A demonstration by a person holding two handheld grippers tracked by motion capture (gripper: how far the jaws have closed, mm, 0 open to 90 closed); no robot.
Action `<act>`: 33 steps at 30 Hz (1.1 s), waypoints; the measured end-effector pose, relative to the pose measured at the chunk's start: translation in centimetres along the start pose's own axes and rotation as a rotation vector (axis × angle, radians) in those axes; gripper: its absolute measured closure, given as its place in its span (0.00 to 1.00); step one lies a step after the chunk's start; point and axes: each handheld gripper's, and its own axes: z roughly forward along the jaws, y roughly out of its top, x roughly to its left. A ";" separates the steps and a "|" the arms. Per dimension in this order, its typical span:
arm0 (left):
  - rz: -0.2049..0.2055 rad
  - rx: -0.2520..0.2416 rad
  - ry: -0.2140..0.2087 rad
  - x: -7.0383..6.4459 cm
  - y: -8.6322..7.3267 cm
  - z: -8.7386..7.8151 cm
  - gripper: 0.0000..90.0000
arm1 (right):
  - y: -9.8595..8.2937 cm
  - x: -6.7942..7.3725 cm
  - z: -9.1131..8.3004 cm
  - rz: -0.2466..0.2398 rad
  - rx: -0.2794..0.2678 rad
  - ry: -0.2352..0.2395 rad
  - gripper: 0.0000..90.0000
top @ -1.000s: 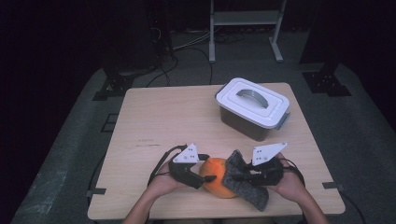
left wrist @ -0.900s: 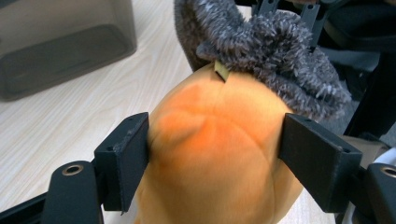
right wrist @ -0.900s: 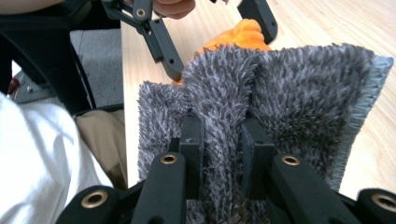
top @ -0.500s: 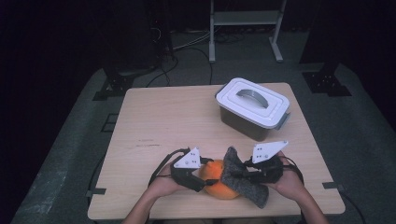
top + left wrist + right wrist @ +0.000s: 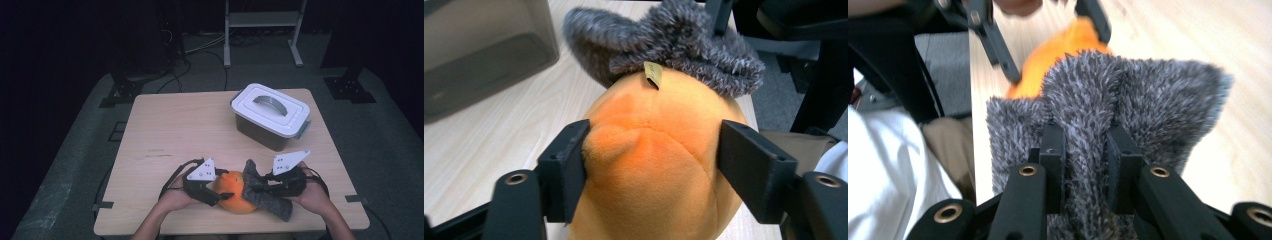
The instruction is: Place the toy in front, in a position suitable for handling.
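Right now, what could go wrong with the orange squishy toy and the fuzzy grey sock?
The left claw only squeezes the soft orange plush at its sides, so it might pop out. The right claw pinches just a fold of the grey sock, which could slip free. Both sit near the table edge and might fall.

The orange plush toy [image 5: 659, 160] runs off the bottom edge (its gold tag [image 5: 653, 75] unreadable).

Light wooden rectangular table [image 5: 190, 135]; grey plastic lidded box with white lid [image 5: 271, 115] at far right, orange plush ball [image 5: 235, 195] and grey fuzzy sock [image 5: 267, 192] at near edge.
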 end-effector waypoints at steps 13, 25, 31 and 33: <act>0.024 -0.002 -0.025 -0.1 -0.2 -0.1 0.40 | 0.1 0.1 0.2 0.007 -0.020 0.003 0.80; 0.011 0.019 -0.029 -0.1 -0.3 0.2 0.41 | 0.5 0.6 0.8 -0.012 -0.018 0.012 0.80; -0.050 0.013 -0.046 0.9 -1.4 -0.6 0.41 | -0.8 -0.4 0.6 0.037 -0.010 0.004 0.79; -0.064 0.009 -0.052 1.3 -1.8 -0.9 0.41 | -1.1 -0.7 0.5 0.045 -0.005 0.004 0.79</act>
